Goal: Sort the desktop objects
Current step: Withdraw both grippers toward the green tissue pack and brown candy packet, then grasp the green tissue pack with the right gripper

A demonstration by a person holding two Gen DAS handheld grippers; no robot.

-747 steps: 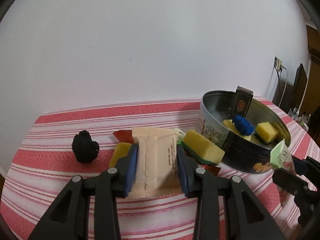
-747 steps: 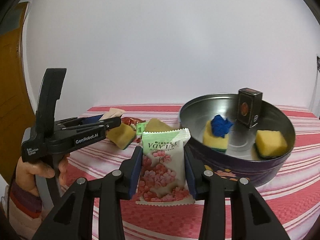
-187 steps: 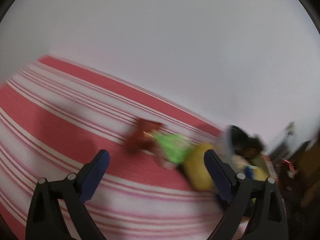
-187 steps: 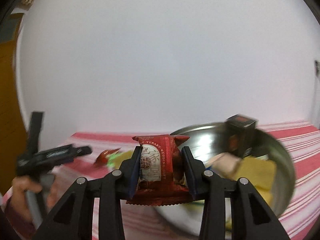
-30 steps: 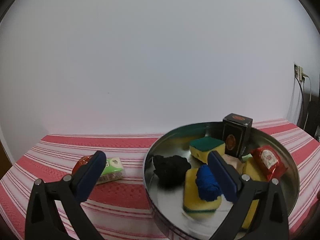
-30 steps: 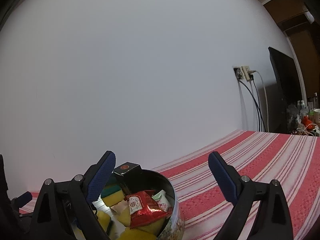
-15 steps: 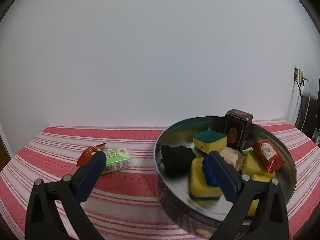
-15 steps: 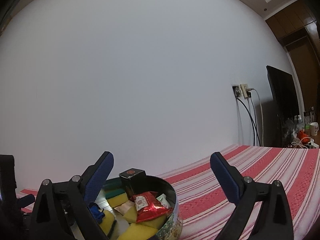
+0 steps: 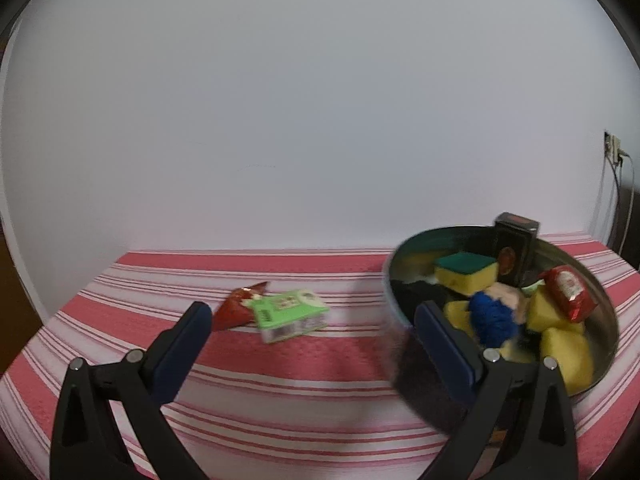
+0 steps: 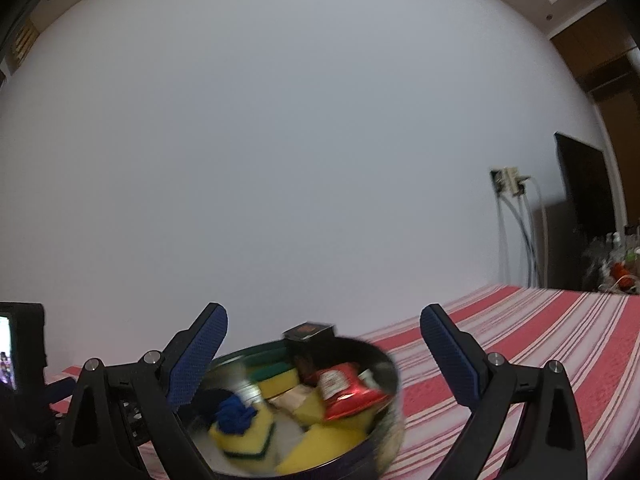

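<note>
On the striped surface [image 9: 280, 360], left of the tin [image 9: 600, 312], lies a green packet [image 9: 290, 314]: light, crinkly, slippery; your left gripper's [image 9: 312, 344] fingers gape, so pinch its middle.

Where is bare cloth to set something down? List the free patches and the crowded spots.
Free: the striped tablecloth left of the red packet and green packet, and the strip between them and the open left gripper; also cloth right of the tin. Crowded: the round tin.
</note>
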